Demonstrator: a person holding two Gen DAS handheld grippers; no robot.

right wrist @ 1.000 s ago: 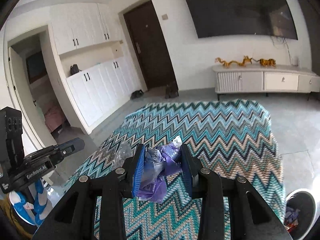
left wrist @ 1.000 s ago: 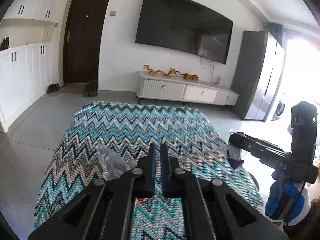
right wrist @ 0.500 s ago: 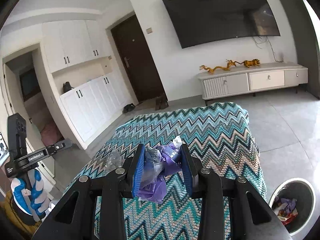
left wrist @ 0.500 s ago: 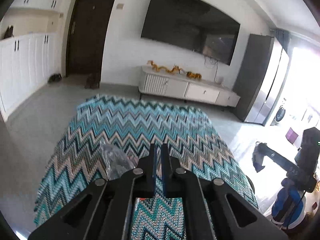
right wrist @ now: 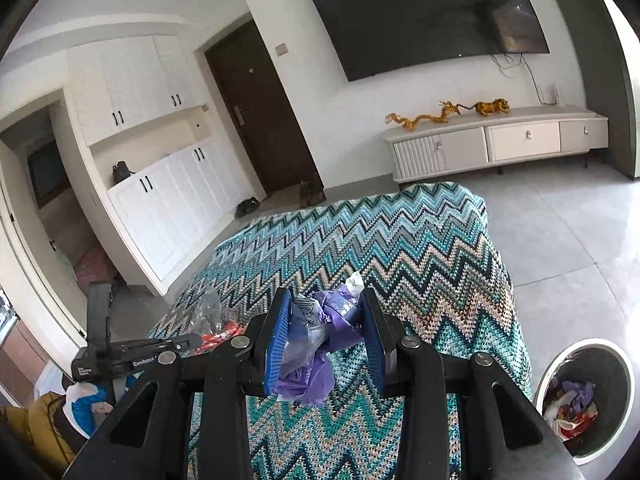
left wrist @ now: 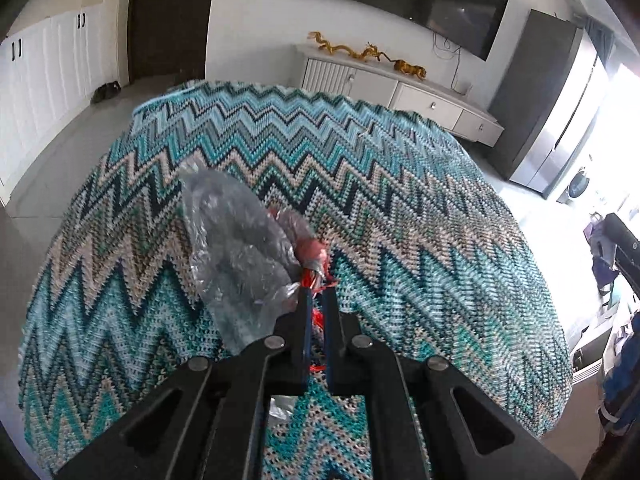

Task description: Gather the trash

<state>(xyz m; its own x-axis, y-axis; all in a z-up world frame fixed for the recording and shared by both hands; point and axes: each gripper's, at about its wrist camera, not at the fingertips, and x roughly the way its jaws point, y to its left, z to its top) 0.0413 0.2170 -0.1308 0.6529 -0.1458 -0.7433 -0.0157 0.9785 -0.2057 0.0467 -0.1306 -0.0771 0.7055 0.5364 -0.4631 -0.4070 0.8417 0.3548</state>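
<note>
right gripper (right wrist: pixel 325 336): you had it clamped on a purple wrapper (right wrist: pixel 320 344), centre frame, bin (right wrist: pixel 586 400) lower right so likely headed there | left gripper (left wrist: pixel 315 312): jaws together, tips at the clear bag (left wrist: pixel 236 256) on the tabletop (left wrist: pixel 400 208), probably lining up

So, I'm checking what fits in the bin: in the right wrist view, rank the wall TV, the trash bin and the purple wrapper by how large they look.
1. wall TV
2. trash bin and purple wrapper: look about alike; the wrapper sits right at the camera and the bin is cut off, so unranked.
</note>
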